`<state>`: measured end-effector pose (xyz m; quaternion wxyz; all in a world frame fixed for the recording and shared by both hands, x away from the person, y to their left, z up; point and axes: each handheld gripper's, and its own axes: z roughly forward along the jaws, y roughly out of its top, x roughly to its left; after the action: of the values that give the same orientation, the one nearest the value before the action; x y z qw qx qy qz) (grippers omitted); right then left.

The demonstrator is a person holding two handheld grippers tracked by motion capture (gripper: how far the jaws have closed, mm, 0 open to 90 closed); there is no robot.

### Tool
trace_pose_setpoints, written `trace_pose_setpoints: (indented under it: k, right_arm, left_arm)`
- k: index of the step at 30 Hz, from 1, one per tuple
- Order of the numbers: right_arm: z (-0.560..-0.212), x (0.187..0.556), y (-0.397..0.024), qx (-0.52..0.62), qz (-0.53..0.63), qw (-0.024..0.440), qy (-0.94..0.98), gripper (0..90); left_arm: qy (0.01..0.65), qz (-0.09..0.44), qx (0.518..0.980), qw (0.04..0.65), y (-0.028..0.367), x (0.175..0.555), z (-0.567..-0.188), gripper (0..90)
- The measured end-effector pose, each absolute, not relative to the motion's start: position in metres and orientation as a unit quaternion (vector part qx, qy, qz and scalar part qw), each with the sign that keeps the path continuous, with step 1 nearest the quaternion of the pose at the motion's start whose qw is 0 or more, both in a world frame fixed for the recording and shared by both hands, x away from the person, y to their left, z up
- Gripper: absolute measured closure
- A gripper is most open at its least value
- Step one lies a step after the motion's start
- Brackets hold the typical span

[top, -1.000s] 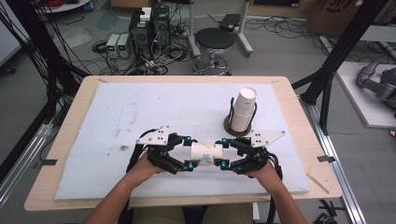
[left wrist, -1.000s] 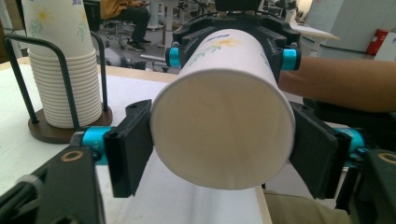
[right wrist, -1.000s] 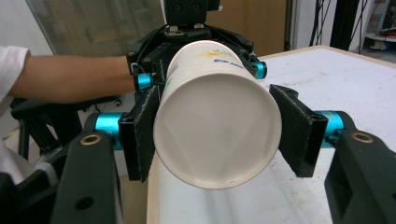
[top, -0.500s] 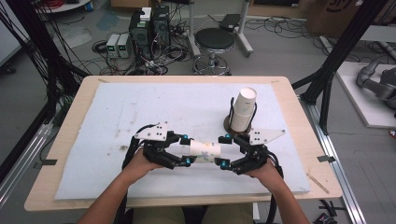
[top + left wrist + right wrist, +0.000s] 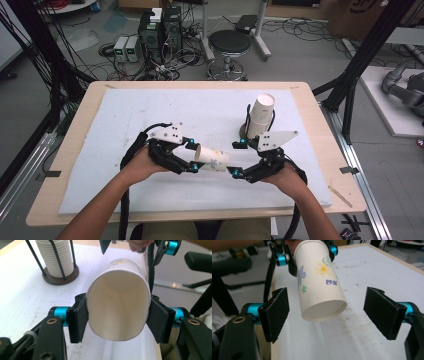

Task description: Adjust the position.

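A white sheet covers the wooden worktop (image 5: 310,107) in a lab strewn with cables, a stool (image 5: 229,44) and electronics boxes behind it. Above the sheet's near half, a person's left gripper (image 5: 192,155) clamps a flower-printed paper cup (image 5: 212,159) at its rim, the black fingers (image 5: 78,318) pressing both sides so the mouth is squeezed into an oval. The cup lies roughly level, its long axis running across the worktop, open mouth toward the left hand (image 5: 142,164), base toward the right gripper (image 5: 236,158). The right gripper's fingers (image 5: 276,312) stand wide apart on either side of the cup's base, touching nothing, having just opened. The left gripper view looks straight into the cup's bare interior; the right gripper view shows its printed flowers and blue characters. A stack of cups (image 5: 260,116) stands in a wire holder at the right.
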<state>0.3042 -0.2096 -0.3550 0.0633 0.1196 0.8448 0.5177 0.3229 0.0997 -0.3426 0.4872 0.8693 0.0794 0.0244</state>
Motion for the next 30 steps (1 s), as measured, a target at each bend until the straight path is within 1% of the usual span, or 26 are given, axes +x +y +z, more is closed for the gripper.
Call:
trace_pose_setpoints:
  k: [9, 15, 25, 30]
  right_arm:
    - [-0.344, 0.308, -0.194, 0.093, 0.467, 0.085, 0.875, 21.0]
    - [-0.337, 0.309, -0.184, 0.075, 0.439, 0.09, 0.891, 21.1]
    - [-0.328, 0.312, -0.168, 0.052, 0.397, 0.096, 0.911, 21.1]
    - [-0.331, 0.313, -0.152, 0.044, 0.353, 0.092, 0.93, 21.5]
  left_arm:
    - [0.065, 0.037, 0.898, 0.434, 0.094, 0.326, -0.326, 38.8]
    - [0.057, 0.039, 0.914, 0.4, 0.09, 0.326, -0.321, 38.9]
    - [0.049, 0.042, 0.928, 0.367, 0.082, 0.327, -0.315, 38.8]
    - [0.045, 0.044, 0.933, 0.353, 0.076, 0.326, -0.316, 38.7]
